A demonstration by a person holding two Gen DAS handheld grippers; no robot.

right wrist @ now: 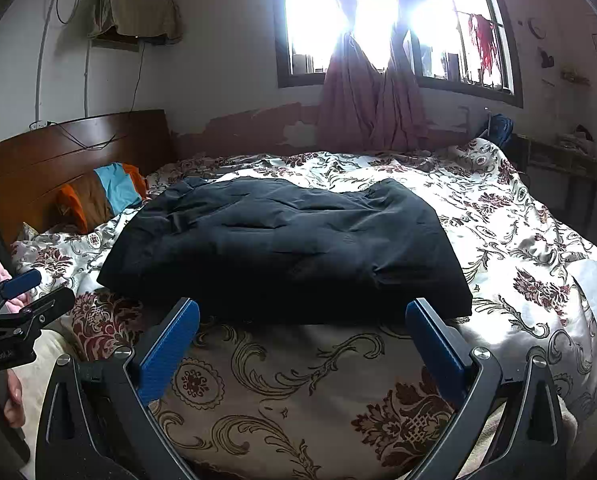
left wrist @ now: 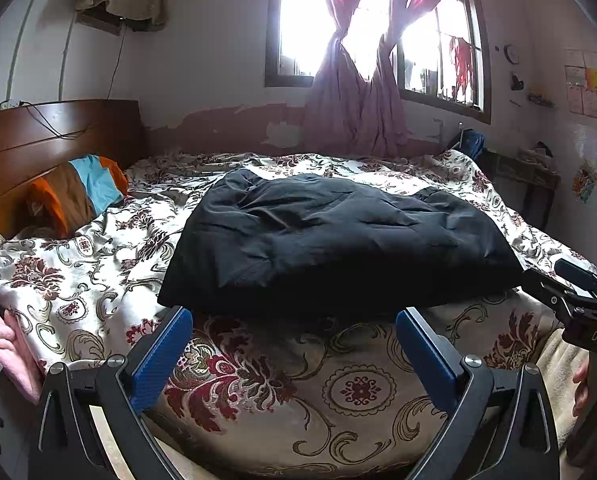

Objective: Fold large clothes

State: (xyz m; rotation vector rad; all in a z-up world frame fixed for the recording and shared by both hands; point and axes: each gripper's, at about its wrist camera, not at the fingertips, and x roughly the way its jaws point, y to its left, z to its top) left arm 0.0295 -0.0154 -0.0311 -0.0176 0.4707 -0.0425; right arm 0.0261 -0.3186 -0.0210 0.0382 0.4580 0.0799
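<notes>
**Dark garment, both grippers empty**

Left gripper (left wrist: 294, 344) spread wide, holding nothing. Black garment (left wrist: 338, 240) lies mid-bed on the floral quilt (left wrist: 98, 280); we judge it soft, bulky, perhaps padded, so we'd take its near corners. Right gripper (right wrist: 302, 336) likewise agape. Headboard (right wrist: 78, 148) left, window (right wrist: 378, 20) beyond.

Harsh daylight blows out the window (right wrist: 378, 20), leaving the room dim; fisheye bending and dark vignetting mark the corners.
</notes>
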